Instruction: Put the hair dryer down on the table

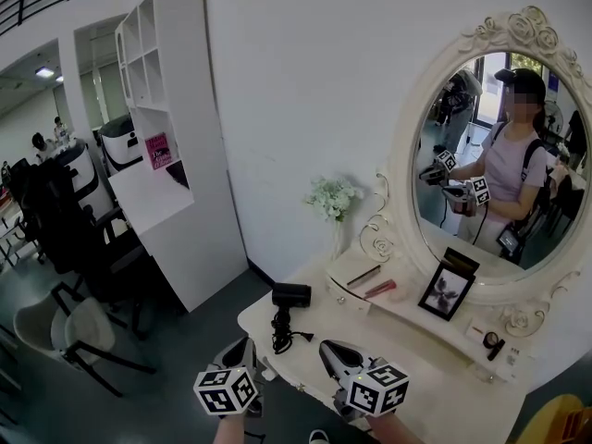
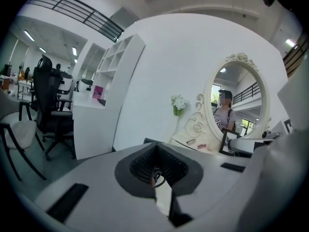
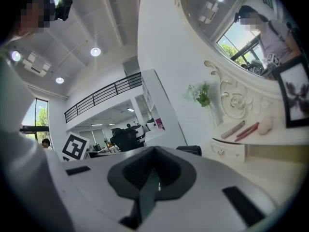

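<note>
Matte black plastic, the T-shaped hair dryer (image 1: 289,296) sits on the glossy white tabletop (image 1: 435,387) near its left edge, its black cord (image 1: 282,339) bunched at its foot. Each gripper view shows only the dryer's dark top. The left gripper (image 1: 242,351) and right gripper (image 1: 335,351) hover near it, both with jaws pressed together on nothing.

L tongs (image 1: 243,350) & R tongs (image 1: 333,350) both closed, empty, held low side by side, pointing fwd.
</note>
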A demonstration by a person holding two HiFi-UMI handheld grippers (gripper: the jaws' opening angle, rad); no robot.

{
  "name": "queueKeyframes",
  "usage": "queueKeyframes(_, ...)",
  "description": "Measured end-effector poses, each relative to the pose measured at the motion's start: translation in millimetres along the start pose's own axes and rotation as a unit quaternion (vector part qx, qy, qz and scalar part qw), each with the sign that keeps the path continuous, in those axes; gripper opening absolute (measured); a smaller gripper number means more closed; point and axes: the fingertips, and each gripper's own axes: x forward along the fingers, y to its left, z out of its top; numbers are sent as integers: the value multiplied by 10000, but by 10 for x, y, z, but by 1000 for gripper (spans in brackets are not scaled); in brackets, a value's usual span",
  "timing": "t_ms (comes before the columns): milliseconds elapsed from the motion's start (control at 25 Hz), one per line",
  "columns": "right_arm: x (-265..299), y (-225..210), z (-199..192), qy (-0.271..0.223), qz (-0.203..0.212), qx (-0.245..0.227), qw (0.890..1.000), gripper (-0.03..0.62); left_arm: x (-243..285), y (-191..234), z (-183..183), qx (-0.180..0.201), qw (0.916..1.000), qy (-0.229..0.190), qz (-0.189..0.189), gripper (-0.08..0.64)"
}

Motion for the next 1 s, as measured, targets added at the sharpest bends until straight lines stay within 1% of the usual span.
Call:
queueKeyframes(400, -4, 37, -8, 3, 22, 6, 10000, 2, -155, 73, -41, -103, 9999, -62, 31, 0)
queueKeyframes(600, 17, 76, -4, 7, 44, -35, 10000, 2, -171, 94, -52, -218, 9997, -95, 34, 0)
queueKeyframes(1000, 40, 110, -4, 15, -22, -105, 9999, 2, -212, 122, -61, -194, 9998, -63, 13, 0)
